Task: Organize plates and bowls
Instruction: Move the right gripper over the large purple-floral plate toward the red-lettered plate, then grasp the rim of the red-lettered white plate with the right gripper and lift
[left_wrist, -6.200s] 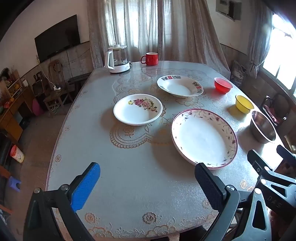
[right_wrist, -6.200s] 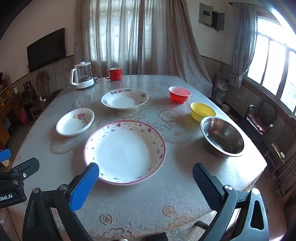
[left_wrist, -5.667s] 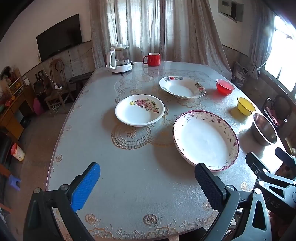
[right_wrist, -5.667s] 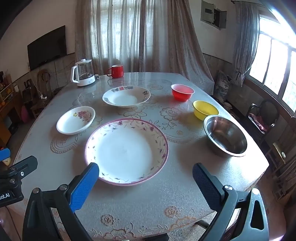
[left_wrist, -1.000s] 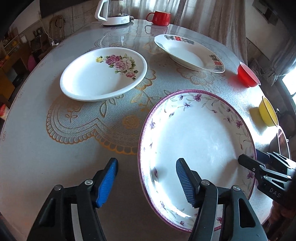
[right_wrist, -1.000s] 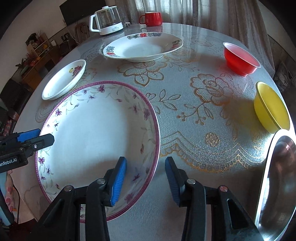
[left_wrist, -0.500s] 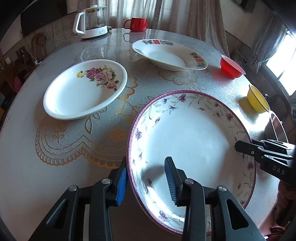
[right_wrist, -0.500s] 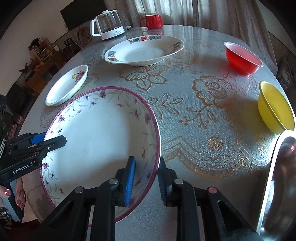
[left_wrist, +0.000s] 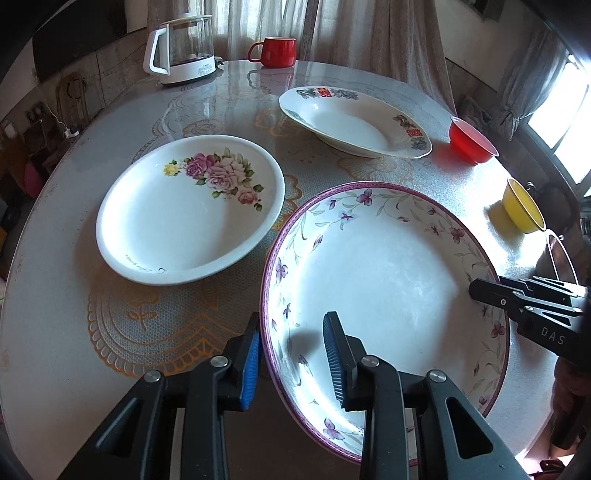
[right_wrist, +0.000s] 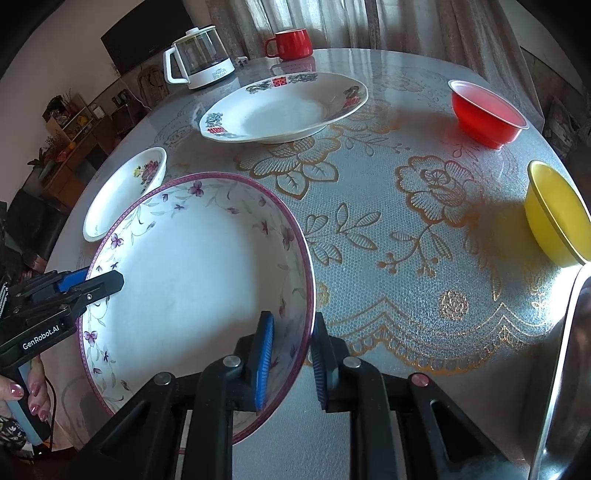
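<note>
A large plate with a purple floral rim (left_wrist: 388, 273) (right_wrist: 192, 273) is held at opposite edges by both grippers and looks lifted off the table. My left gripper (left_wrist: 293, 354) is shut on its left rim, and shows in the right wrist view (right_wrist: 99, 278). My right gripper (right_wrist: 290, 354) is shut on its right rim, and shows in the left wrist view (left_wrist: 480, 291). A rose-patterned plate (left_wrist: 184, 214) (right_wrist: 122, 188) lies to the left. A red-and-green patterned plate (left_wrist: 354, 122) (right_wrist: 284, 107) lies farther back.
A red bowl (right_wrist: 484, 110) (left_wrist: 471, 144), a yellow bowl (right_wrist: 557, 214) (left_wrist: 522, 210) and a steel bowl (right_wrist: 561, 369) stand along the table's right side. A glass kettle (left_wrist: 181, 55) (right_wrist: 197, 59) and a red mug (left_wrist: 275, 51) (right_wrist: 291, 44) stand at the far edge.
Both grippers came down from the near table edge to the large plate and closed on its opposite rims. Over the last half second the jaws narrowed further and the plate rose slightly.
</note>
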